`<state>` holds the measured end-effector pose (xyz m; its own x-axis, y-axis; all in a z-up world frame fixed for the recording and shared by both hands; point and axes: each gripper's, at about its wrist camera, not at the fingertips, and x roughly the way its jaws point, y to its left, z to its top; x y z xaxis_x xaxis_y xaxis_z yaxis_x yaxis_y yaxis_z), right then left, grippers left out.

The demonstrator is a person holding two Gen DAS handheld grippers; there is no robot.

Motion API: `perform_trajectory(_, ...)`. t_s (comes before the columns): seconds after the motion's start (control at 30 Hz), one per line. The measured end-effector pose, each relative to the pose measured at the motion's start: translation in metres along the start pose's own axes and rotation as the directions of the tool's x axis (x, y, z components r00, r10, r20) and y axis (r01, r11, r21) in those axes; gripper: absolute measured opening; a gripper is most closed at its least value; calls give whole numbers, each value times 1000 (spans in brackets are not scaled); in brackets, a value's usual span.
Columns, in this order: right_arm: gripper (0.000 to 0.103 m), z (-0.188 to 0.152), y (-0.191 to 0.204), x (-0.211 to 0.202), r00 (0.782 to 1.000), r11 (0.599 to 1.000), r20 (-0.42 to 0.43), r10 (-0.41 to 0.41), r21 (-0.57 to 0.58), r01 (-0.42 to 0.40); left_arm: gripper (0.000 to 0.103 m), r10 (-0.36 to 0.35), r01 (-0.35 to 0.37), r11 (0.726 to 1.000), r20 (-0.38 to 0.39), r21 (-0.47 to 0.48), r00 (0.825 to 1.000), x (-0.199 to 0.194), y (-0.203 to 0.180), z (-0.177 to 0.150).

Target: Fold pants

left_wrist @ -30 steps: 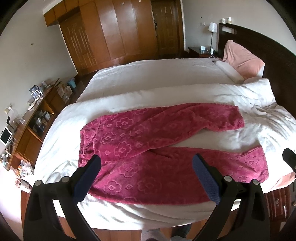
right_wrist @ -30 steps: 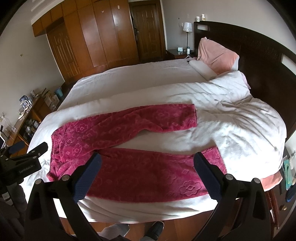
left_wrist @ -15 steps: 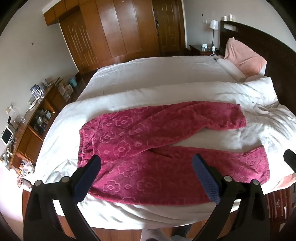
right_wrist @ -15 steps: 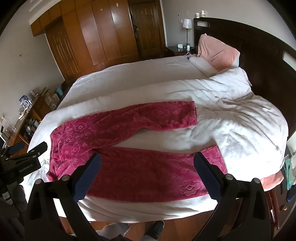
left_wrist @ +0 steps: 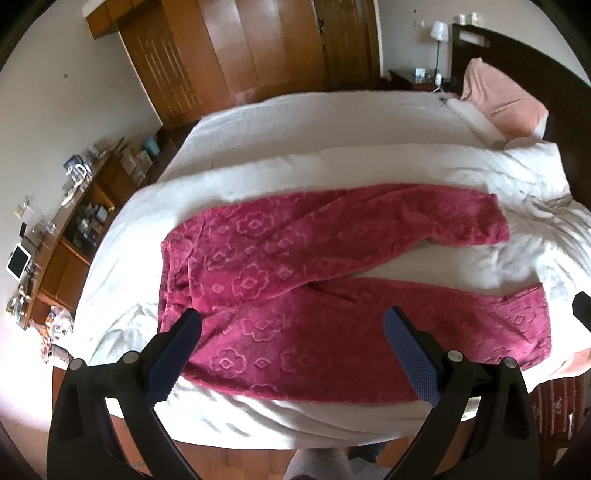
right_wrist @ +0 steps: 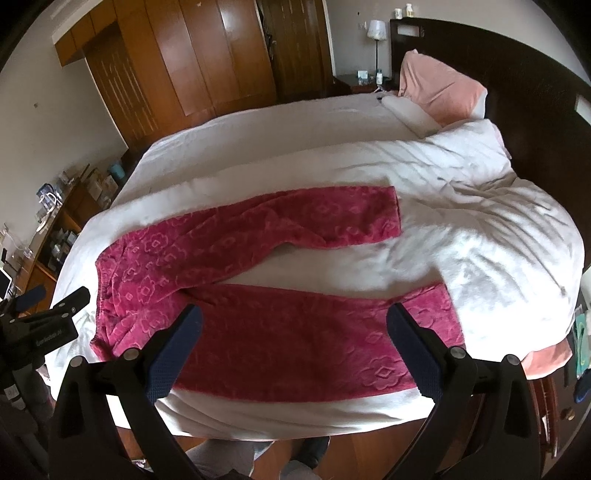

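Note:
Crimson fleece pants (left_wrist: 295, 273) with a raised flower pattern lie flat on the white bed (left_wrist: 295, 147), waistband to the left, both legs spread apart toward the right. They also show in the right wrist view (right_wrist: 258, 295). My left gripper (left_wrist: 291, 321) is open and empty, held above the near leg close to the waist. My right gripper (right_wrist: 293, 317) is open and empty, above the near leg toward its cuff. The left gripper's body (right_wrist: 55, 317) shows at the left edge of the right wrist view.
A rumpled white duvet (right_wrist: 498, 229) covers the right side of the bed. A pink pillow (right_wrist: 439, 88) leans on the dark headboard (right_wrist: 535, 103). A cluttered wooden shelf (left_wrist: 55, 240) stands left. Wardrobes (left_wrist: 240, 55) line the back wall. A nightstand lamp (right_wrist: 376, 33) stands far back.
Both grippers have moved a little closer to the bed and pants; the pants look larger in both views. Both stay open. The pants have not moved.

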<state>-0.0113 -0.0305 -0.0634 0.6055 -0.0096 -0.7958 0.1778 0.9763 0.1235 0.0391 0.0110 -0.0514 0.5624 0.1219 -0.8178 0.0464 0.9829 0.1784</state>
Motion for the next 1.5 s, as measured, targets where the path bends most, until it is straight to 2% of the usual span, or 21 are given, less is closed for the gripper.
perform_trajectory(0.2, 100, 14, 13, 28, 999, 1000, -44, -12, 14, 13, 98, -8, 8, 1000, -52, -7, 999, 40, 17, 21)
perform_trajectory(0.4, 100, 34, 25, 58, 996, 999, -79, -35, 37, 38, 98, -25, 24, 1000, -70, -11, 997, 73, 32, 49)
perform_trajectory(0.77, 100, 66, 58, 109, 991, 1000, -130, -29, 3, 29, 98, -15, 12, 1000, -102, -29, 995, 116, 54, 86)
perform_trajectory(1.1, 100, 77, 64, 142, 986, 1000, -167, -29, 7, 31, 98, -2, -2, 999, -129, -33, 992, 146, 64, 99)
perform_trajectory(1.5, 100, 74, 64, 189, 968, 998, -243, -62, 15, 68, 98, 63, -75, 996, -241, -40, 968, 240, 102, 101)
